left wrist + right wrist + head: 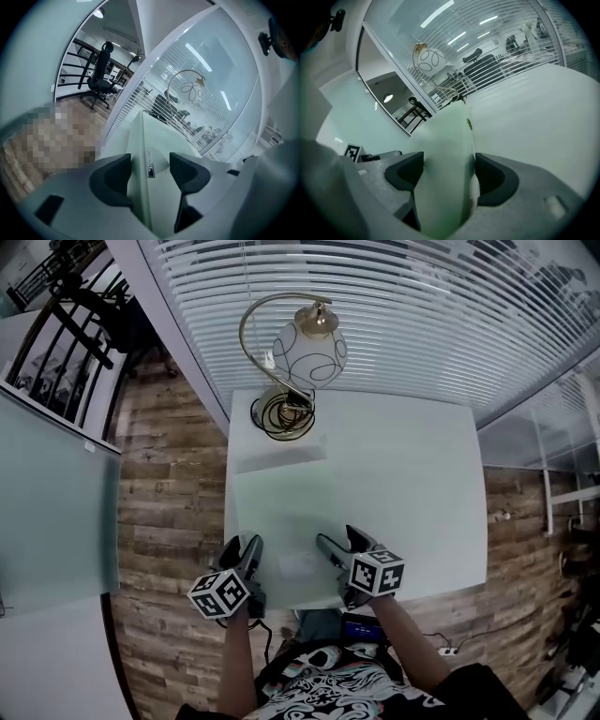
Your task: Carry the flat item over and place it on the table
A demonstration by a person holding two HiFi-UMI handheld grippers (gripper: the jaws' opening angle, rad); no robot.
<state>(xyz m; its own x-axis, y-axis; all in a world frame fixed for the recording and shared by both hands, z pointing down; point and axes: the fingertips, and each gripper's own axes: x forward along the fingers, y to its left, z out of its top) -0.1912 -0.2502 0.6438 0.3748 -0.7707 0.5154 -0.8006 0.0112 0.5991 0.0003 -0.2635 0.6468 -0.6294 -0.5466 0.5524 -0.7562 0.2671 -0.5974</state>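
1. Jaws of left gripper [242, 549] and right gripper [337, 538] both clamped on near edge of flat sheet [281, 512];
2. flat sheet, pale, translucent, extends over left half of white bench [412, 484], toward lamp [309, 348].

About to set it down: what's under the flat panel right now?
Only the white table shows around the flat panel; the lamp stands beyond its far edge. The tabletop directly beneath it is covered, so I can't check it.

Two tongs [242, 547] [336, 544], one flat panel [281, 502], one lamp [306, 352], one table [412, 484]
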